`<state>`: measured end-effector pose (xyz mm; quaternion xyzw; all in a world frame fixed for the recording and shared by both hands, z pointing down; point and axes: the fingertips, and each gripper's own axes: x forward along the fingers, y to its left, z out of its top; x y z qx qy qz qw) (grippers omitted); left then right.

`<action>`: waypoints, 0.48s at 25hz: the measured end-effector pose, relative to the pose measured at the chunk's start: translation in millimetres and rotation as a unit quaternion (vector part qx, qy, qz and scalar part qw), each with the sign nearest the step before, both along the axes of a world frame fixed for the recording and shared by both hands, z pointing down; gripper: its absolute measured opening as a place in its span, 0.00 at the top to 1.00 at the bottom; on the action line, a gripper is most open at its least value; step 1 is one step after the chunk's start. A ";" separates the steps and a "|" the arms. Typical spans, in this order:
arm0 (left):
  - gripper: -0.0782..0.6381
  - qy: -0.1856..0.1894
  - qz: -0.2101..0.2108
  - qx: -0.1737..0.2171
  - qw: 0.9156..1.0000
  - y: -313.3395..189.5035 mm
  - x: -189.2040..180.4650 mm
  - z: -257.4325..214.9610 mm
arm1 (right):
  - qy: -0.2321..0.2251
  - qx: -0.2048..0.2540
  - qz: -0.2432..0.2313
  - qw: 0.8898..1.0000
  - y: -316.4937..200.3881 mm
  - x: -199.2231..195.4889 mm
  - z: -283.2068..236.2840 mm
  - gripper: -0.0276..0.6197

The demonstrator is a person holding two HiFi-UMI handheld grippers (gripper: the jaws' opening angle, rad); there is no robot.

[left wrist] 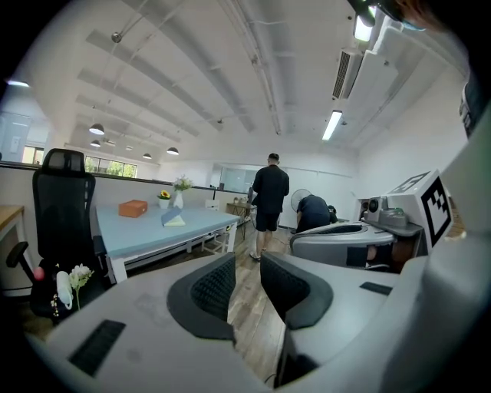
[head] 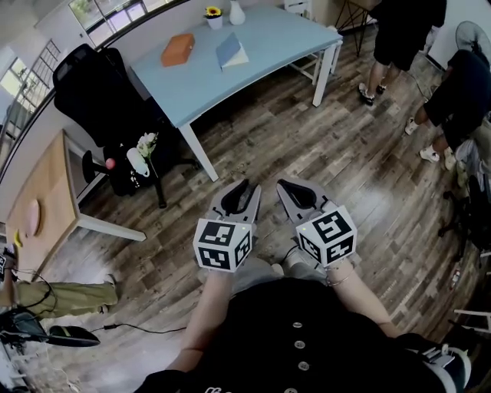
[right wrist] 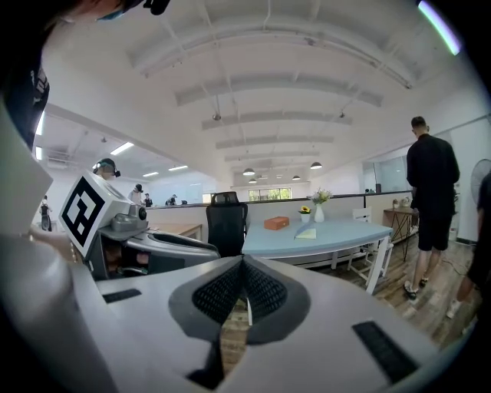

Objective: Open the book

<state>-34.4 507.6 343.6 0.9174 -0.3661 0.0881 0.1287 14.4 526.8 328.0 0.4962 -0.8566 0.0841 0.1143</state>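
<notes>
The book (head: 230, 52) is light blue with a pale edge and lies closed on the far side of the light blue table (head: 261, 34). It shows small in the left gripper view (left wrist: 173, 219) and the right gripper view (right wrist: 306, 232). Both grippers hover side by side over the wooden floor, well short of the table. My left gripper (head: 244, 187) (left wrist: 247, 262) has its jaws a narrow gap apart, with nothing between them. On my right gripper (head: 284, 186) (right wrist: 243, 265) the pads meet at the tip, with nothing held.
On the table stand an orange box (head: 178, 48), a white vase (head: 236, 13) and a small flower pot (head: 212, 15). A black office chair (head: 100, 84) stands left of the table, a wooden desk (head: 46, 199) farther left. Two people (head: 403, 34) (head: 460, 100) are at right.
</notes>
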 end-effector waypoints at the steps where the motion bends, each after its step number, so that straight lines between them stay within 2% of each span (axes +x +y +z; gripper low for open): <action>1: 0.76 0.000 -0.002 -0.003 1.000 1.6 1.2 2.8 | -0.003 -0.001 0.001 1.000 1.8 2.6 2.0 0.96; 5: 0.68 -0.002 -0.015 -0.020 1.000 8.3 3.6 12.8 | -0.009 -0.016 -0.005 1.000 9.1 6.7 13.8 0.96; 8: 0.64 -0.006 -0.017 -0.018 1.000 8.3 6.6 12.7 | -0.004 -0.019 -0.011 1.000 7.5 7.5 17.0 0.96; 12: 0.64 -0.004 -0.014 -0.012 1.000 1.2 5.9 9.4 | -0.002 -0.018 -0.017 1.000 -0.4 3.8 16.9 0.96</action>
